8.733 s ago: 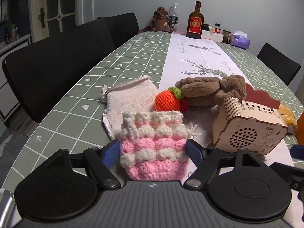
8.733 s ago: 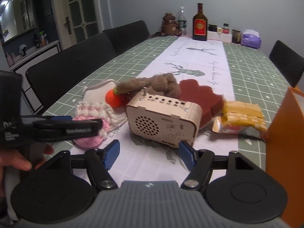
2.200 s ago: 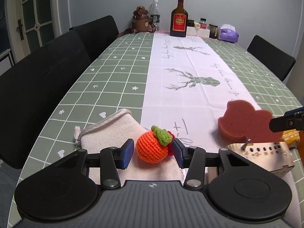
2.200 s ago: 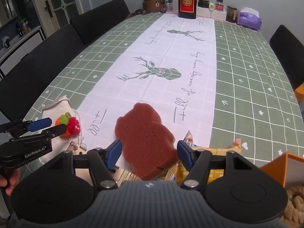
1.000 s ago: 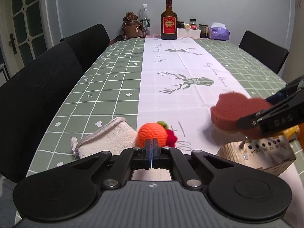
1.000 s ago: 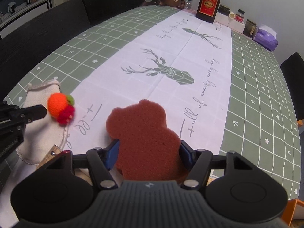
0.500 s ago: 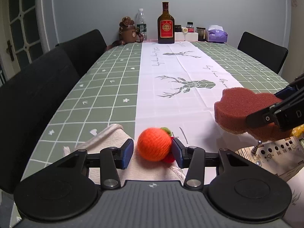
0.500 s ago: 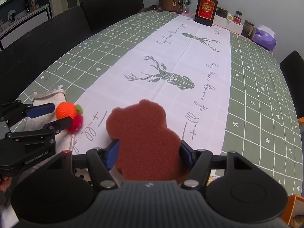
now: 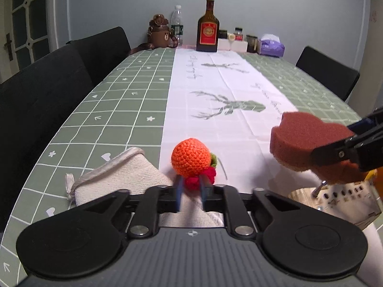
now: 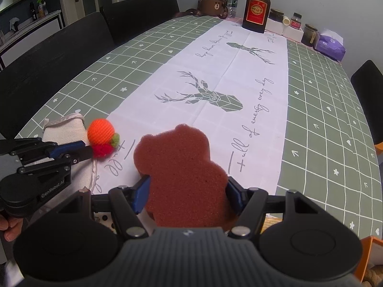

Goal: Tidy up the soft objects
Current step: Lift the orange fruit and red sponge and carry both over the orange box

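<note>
My left gripper (image 9: 190, 192) is shut on the red lower part of a crocheted orange fruit (image 9: 190, 159), held just above the table; it also shows in the right wrist view (image 10: 100, 132). My right gripper (image 10: 187, 197) is shut on a brown bear-shaped sponge (image 10: 182, 169), held in the air; the sponge shows at the right of the left wrist view (image 9: 308, 141). A cream cloth mitt (image 9: 119, 179) lies on the table under the left gripper.
A wooden radio box (image 9: 344, 201) stands at the right near edge. An orange box (image 10: 369, 253) is at the far right. A bottle (image 9: 207, 27), a bear flask (image 9: 161, 34), jars and a tissue pack (image 9: 271, 46) stand at the far end. Black chairs (image 9: 47, 91) line the left side.
My left gripper has closed from open around the orange fruit to shut on its red lower part. The right gripper still holds the sponge, a little higher and nearer.
</note>
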{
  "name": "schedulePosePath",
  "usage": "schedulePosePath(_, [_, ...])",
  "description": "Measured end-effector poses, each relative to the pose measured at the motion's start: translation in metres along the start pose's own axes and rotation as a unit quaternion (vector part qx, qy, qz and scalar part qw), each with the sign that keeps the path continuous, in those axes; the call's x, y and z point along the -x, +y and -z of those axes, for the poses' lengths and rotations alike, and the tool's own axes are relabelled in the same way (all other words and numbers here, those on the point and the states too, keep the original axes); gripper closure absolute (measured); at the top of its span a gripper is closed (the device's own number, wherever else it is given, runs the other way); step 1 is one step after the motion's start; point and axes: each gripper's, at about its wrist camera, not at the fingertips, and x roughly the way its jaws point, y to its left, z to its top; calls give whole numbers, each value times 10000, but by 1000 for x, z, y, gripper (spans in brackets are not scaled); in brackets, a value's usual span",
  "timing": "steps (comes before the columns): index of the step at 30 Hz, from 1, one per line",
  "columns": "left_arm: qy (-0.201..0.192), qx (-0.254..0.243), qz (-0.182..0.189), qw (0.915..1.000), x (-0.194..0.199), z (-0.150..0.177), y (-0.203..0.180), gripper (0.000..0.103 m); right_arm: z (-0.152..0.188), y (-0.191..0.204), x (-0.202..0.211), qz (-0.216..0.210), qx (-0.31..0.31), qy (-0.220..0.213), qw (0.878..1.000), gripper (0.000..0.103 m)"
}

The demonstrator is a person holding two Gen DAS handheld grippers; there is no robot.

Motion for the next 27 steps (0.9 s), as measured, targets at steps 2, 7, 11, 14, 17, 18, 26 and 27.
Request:
schedulePosePath(2, [-100, 90, 56, 9999, 5, -3, 2, 58, 0, -1, 0, -5, -16, -7, 10000, 38])
schedulePosePath(7, [-67, 161, -142, 9997, -5, -15, 2, 46, -3, 0, -2, -12, -24, -20, 10000, 38])
schedulePosePath(11, [129, 292, -115, 9994, -22, -19, 5, 46, -4, -3, -6, 20, -64, 10, 10000, 38])
schedulePosePath(14, [135, 336, -134, 9993, -28, -16, 8, 51, -3, -6, -7, 28, -71, 30, 10000, 38])
schedulePosePath(17, [87, 382, -95, 9992, -28, -16, 10, 54, -3, -8, -8, 37, -80, 48, 9999, 38])
schedulePosePath(18, [84, 355, -100, 9993, -28, -16, 10, 55, -3, -8, -9, 38, -90, 56, 9999, 38])
schedulePosePath(26, [-49, 510, -13, 9987, -13, -21, 10, 58, -5, -9, -1, 17, -123, -54, 9999, 38])
schedulePosePath(27, [-103, 508, 13, 9987, -9, -23, 8, 58, -5, -9, 2, 21, -129, -81, 9999, 38])
